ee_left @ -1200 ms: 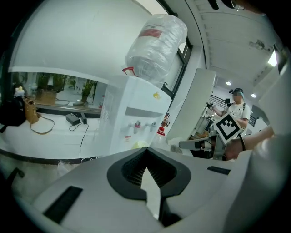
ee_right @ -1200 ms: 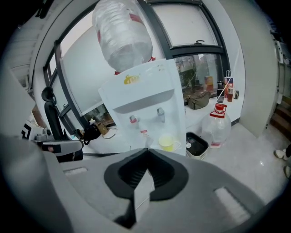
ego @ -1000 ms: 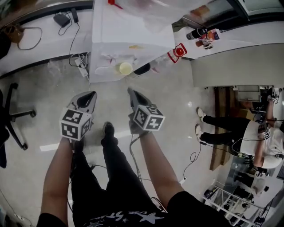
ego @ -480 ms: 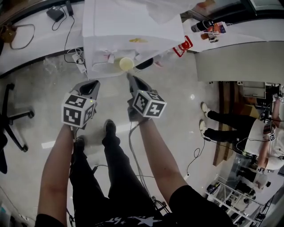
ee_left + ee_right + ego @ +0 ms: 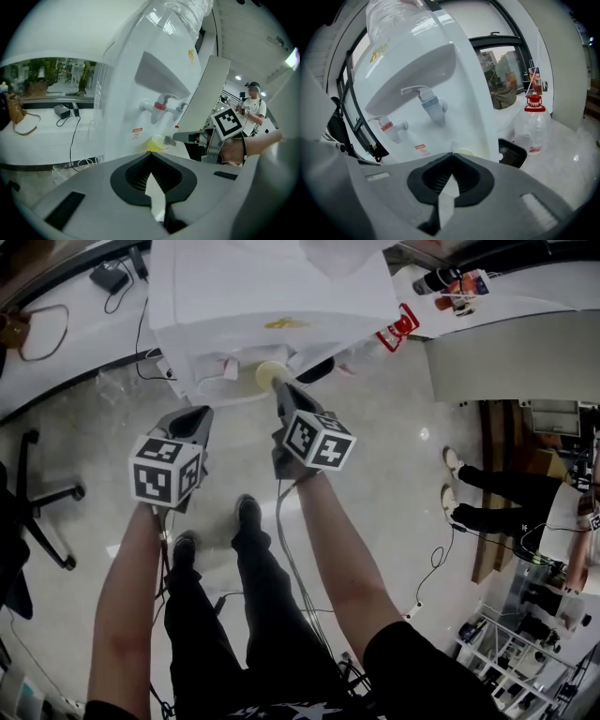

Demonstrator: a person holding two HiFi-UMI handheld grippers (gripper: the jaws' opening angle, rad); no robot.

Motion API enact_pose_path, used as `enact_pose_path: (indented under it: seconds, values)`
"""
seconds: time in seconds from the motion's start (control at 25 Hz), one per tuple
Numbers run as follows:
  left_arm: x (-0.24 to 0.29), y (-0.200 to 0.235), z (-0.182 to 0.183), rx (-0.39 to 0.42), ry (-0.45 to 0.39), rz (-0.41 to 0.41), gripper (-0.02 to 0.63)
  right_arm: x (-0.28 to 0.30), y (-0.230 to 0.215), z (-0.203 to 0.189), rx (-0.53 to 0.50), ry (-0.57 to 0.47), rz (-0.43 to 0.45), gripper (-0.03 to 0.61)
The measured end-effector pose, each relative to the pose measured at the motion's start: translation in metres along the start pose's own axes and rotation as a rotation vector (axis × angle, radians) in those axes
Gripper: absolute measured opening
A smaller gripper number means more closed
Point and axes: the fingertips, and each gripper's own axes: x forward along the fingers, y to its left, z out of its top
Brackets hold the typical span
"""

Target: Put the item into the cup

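1. Tongs first: the right tongs (image 5: 281, 387) were pinched fully shut, with a small thin pale item (image 5: 169, 140) poking out of the tip. I couldn't make out what it actually was, it's tiny in every view.
2. Left tongs (image 5: 202, 412) were closed too, tips meeting, and I saw nothing caught between them. They hung lower in the head view, off to the left of the right pair and clear of the cup.
3. The yellow cup (image 5: 267, 376) sat on the ledge of the white water dispenser (image 5: 272, 296), under the taps. From the right gripper view I could see the red tap (image 5: 389, 125) and the blue tap (image 5: 431, 105) above it.
4. The item was right up at the cup's rim, on its right side as the left gripper view showed it. Couldn't tell if it was touching the rim. It wasn't inside the cup.
5. Other stuff around: a clear bottle with a red cap (image 5: 533, 124) stood on the floor to the right of the dispenser, with a black tray (image 5: 513, 152) between the two.
6. A brown bag (image 5: 16, 110) and some cabled gear lay on the counter off to the left, and another person (image 5: 251, 105) stood in the background.
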Motion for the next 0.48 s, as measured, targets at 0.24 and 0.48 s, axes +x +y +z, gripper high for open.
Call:
enact_pose_path:
  seconds: [0.24,0.48]
  values:
    - [0.012,-0.001,0.004,0.043,0.011,0.002,-0.008,0.014,-0.008,-0.008,-0.055,0.030,-0.031,0.002]
    - [0.019,-0.004,-0.007,0.036,0.035,-0.004,-0.008,0.030,-0.011,-0.015,-0.116,0.072,-0.039,0.002]
